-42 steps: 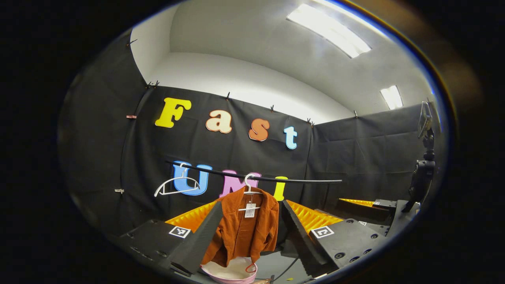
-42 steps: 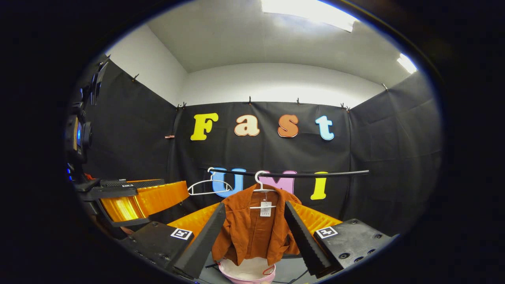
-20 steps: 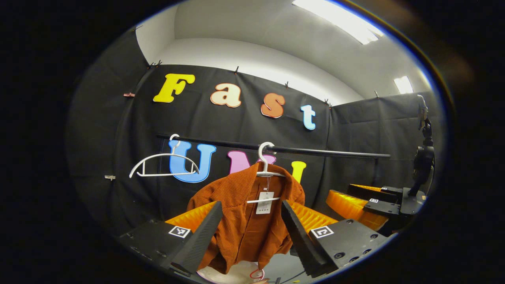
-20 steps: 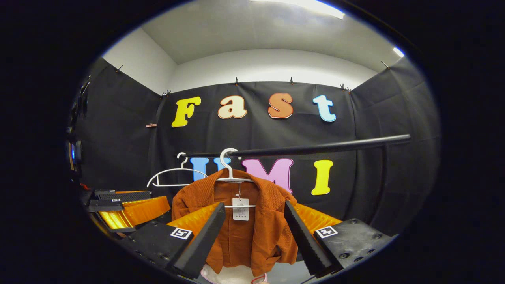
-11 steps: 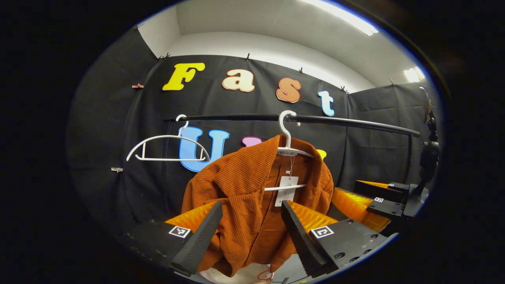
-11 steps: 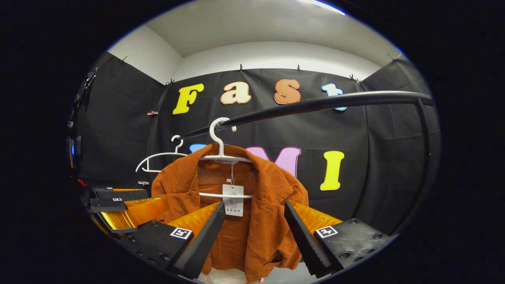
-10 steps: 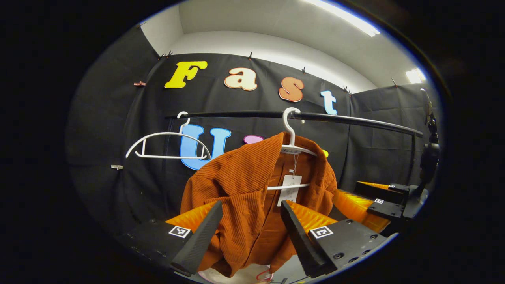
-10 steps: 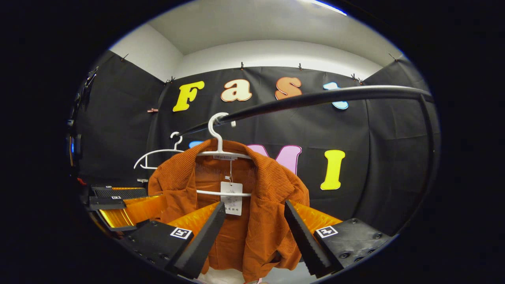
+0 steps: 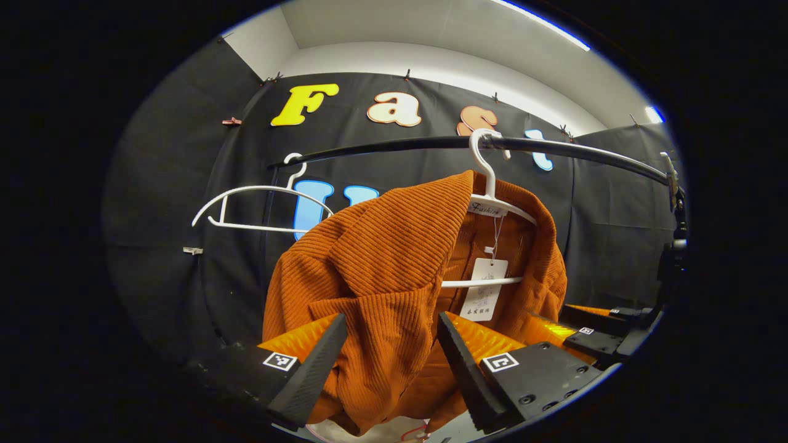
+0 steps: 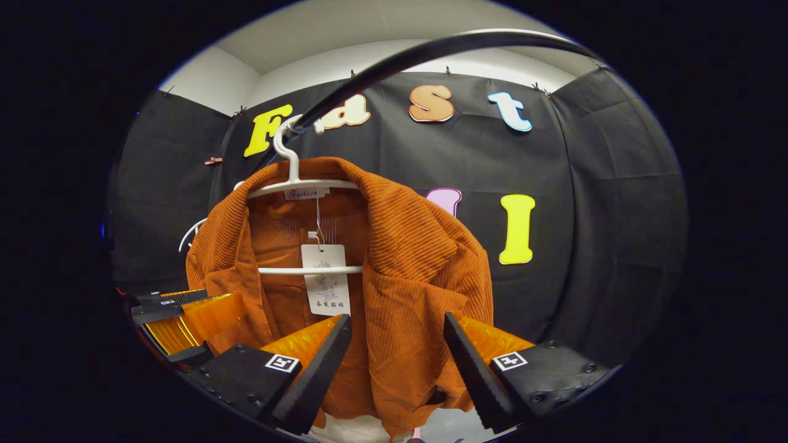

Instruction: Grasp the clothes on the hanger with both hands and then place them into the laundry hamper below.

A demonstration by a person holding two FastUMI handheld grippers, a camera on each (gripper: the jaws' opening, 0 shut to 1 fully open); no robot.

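both grippers, left gripper and right gripper, have jaws wide open, holding nothing; the orange jacket hangs dead ahead between each pair, shoulders spread sideways.

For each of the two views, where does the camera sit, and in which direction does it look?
Left gripper view: rides the left gripper, faces the orange jacket's shoulder; its open fingers show below.
Right gripper view: rides the right gripper, faces the jacket's other front panel; open fingers below.
Shared: jacket, white hanger, black rail.
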